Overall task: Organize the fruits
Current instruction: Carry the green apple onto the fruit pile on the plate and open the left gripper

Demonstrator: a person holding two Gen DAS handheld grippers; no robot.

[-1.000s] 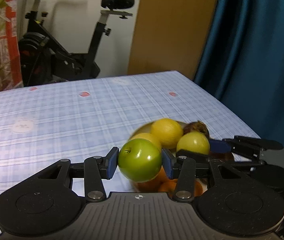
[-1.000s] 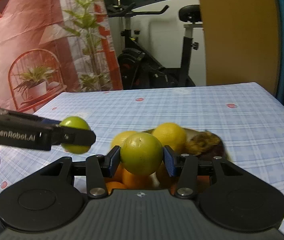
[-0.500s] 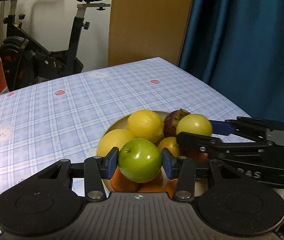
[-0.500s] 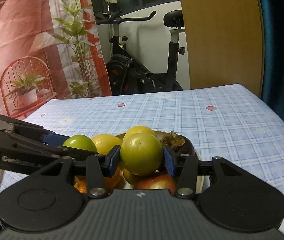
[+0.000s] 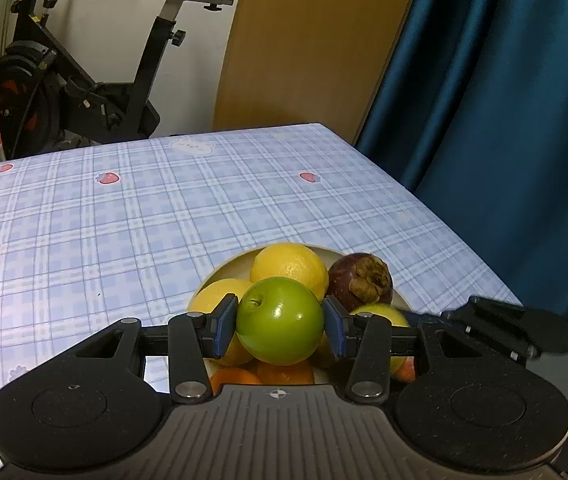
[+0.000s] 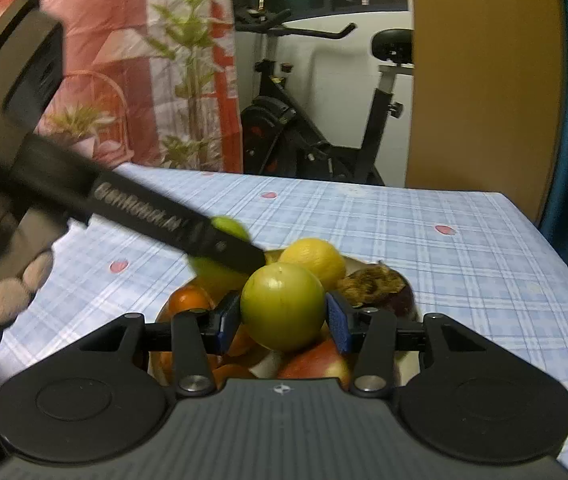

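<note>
left gripper: clamped on a bright green apple, both blue pads touching its sides, held just above the bowl.
right gripper: clamped on a duller yellow-green fruit, pads tight on both flanks, also above the bowl.
bowl contents: two yellow citrus at the bowl's far side, a dark purple fruit with a dry brown crown at its right, oranges and a red apple at its near side.
step in hand, as i judge it: setting both fruits onto the pile. lower one at a time, seat each in a hollow between neighbours, open the fingers only once it rests (a heaped round pile sheds fruit easily), and keep the two tools from knocking together.
hard to make out: in the right view the left tool crosses the bowl blurred, covering most of its apple. the bowl's near rim is hidden behind both tools, so free room there cannot be told.
</note>
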